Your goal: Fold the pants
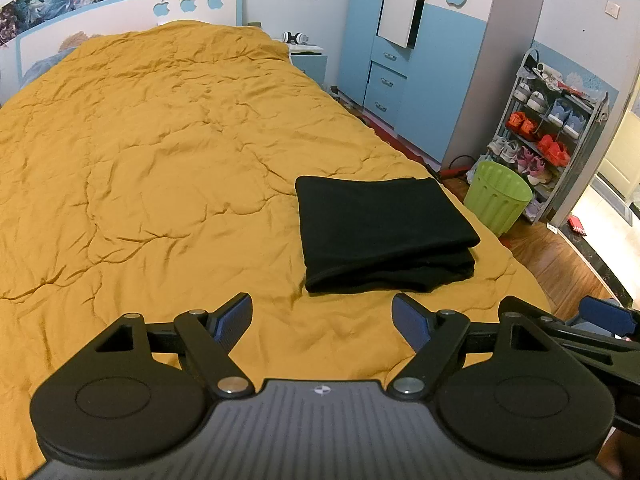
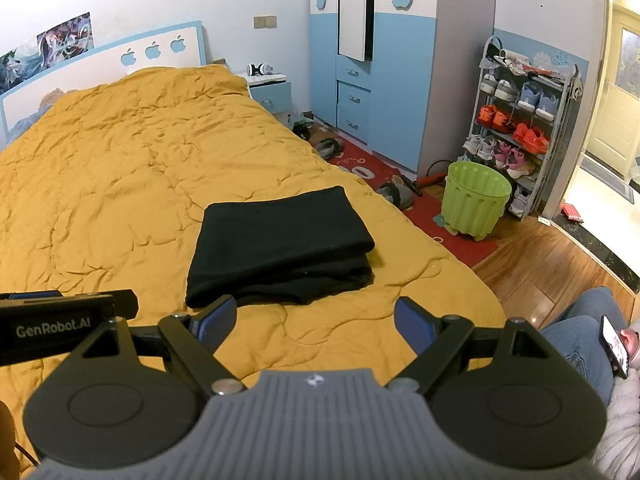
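Left wrist view. The left gripper point(image 1: 322, 320) is released: its two blue-padded fingers stand wide apart with nothing between them, held above the yellow bedcover point(image 1: 160, 160). The black pants point(image 1: 380, 232) lie ahead of this gripper and off to its right, apart from both fingertips. They are already a compact rectangular stack of several layers, resting flat near the right-hand edge of the bed. The stacked layer edges face the gripper; a rounded fold runs down the stack's left side. The long axis runs across the line of the fingers, only slightly more than the depth. Part of the right gripper point(image 1: 600, 320) shows at the right edge, level with this one.

Right wrist view. The right gripper point(image 2: 314, 320) is likewise released and empty, jaws spread wide. Here the pants point(image 2: 280, 240) lie directly ahead and a little left of centre, the near-left corner just beyond the left fingertip point(image 2: 216, 320), not touching. The body of the left gripper point(image 2: 60, 324) sits alongside to the left.

Judgement. The stack lies between the two lines of approach, nearer the right gripper. The fold appears complete or nearly so; any remaining move would be a straight forward reach to the near edge, with the right gripper better placed. A seated person's legs point(image 2: 576, 328) and a phone point(image 2: 614, 346) are off to the right, clear of the work.
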The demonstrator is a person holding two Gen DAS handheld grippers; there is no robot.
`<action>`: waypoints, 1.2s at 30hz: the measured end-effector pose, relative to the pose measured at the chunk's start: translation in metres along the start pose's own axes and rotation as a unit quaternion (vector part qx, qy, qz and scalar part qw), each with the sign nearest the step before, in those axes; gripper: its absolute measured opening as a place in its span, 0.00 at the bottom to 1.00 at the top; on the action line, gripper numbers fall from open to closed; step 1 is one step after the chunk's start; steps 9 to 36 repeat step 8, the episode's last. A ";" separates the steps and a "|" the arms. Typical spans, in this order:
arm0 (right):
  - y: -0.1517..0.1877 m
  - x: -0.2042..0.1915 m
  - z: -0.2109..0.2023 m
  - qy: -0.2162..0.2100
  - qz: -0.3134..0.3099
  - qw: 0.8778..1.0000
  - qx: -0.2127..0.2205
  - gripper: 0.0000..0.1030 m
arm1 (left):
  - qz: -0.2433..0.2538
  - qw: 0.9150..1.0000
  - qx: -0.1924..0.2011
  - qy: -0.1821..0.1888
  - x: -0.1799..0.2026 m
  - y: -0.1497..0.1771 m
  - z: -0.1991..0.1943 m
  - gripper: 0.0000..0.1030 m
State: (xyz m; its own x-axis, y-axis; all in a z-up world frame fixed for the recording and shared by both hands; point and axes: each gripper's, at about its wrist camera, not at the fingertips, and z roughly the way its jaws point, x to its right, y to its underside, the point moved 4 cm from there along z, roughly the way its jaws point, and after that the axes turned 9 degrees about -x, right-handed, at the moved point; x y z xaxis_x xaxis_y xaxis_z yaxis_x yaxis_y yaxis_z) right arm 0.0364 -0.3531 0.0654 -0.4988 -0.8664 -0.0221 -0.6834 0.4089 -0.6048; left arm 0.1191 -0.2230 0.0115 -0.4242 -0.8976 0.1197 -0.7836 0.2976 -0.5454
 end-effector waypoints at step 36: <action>0.002 0.000 -0.005 0.002 0.000 1.000 0.002 0.80 | 0.003 1.000 0.007 -0.002 0.001 0.003 -0.003 0.90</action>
